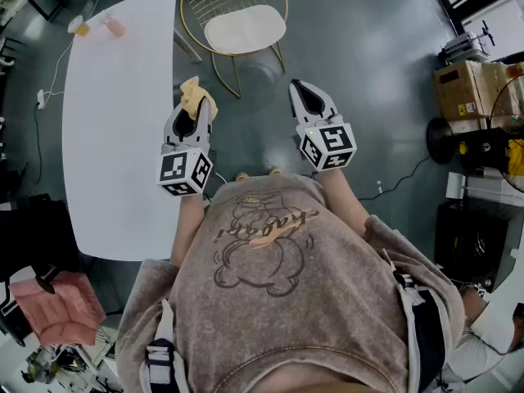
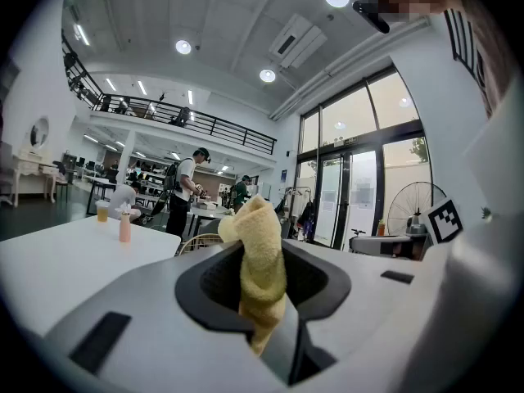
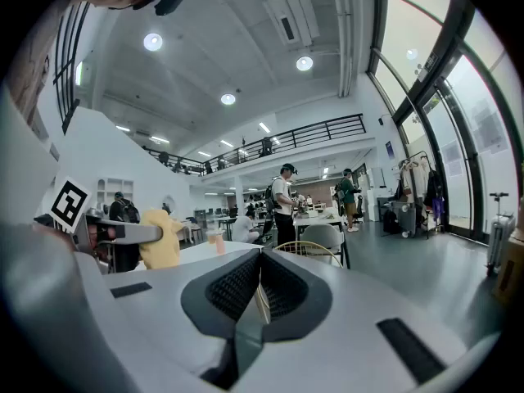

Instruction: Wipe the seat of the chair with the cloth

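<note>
Head view: the left gripper [image 1: 191, 119] clamps a crumpled yellow cloth [image 1: 197, 93], held up between the long white table [image 1: 123, 129] and the gold wire chair [image 1: 233, 11], well short of its cream seat pad [image 1: 244, 28]. The right gripper [image 1: 307, 98] hangs alongside. Left gripper view: the jaws pinch the cloth, which sticks up past them. Right gripper view: the jaws are pressed together with nothing between them

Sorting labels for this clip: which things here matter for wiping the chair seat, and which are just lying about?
For the job: yellow cloth, clamped in the left gripper; chair with white seat.
Lying about: white table, cup and pink bottle on it, cardboard box.
</note>
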Demonstrator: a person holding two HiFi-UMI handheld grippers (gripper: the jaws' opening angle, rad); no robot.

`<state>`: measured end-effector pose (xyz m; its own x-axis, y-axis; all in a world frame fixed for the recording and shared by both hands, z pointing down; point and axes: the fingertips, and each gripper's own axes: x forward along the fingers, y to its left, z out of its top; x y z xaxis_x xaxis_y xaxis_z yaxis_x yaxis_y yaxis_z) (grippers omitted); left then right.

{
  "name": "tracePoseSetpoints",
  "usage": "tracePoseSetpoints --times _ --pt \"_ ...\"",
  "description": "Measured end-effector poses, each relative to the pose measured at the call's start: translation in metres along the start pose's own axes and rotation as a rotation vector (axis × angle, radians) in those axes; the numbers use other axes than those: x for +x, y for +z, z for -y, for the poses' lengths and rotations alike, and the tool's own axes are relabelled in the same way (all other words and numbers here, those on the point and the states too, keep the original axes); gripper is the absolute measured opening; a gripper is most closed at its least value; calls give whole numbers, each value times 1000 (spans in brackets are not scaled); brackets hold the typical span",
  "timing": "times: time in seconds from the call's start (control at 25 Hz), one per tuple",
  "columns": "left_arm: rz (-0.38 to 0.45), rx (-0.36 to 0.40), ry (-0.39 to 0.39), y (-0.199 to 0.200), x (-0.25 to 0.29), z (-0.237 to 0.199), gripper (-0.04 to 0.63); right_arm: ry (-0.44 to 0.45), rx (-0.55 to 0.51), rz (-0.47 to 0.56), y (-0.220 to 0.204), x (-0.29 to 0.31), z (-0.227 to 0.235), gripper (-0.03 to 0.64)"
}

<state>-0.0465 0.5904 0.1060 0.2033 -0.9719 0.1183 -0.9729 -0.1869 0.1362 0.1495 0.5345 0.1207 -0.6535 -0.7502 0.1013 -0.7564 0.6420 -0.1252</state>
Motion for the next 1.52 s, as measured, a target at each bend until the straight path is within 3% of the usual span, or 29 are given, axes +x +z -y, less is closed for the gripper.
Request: tracePoseSetpoints --times 0.44,1.04,1.52 --pt "-4 -6 -27 1 3 2 110 14 49 65 11 -4 -11 26" --pt "-7 -39 -98 -12 -1 -20 110 -19 29 1 -21 -5 -38 26" --pt "-1 -22 -103 -9 38 -50 110 -38 12 8 -24 50 -18 26"
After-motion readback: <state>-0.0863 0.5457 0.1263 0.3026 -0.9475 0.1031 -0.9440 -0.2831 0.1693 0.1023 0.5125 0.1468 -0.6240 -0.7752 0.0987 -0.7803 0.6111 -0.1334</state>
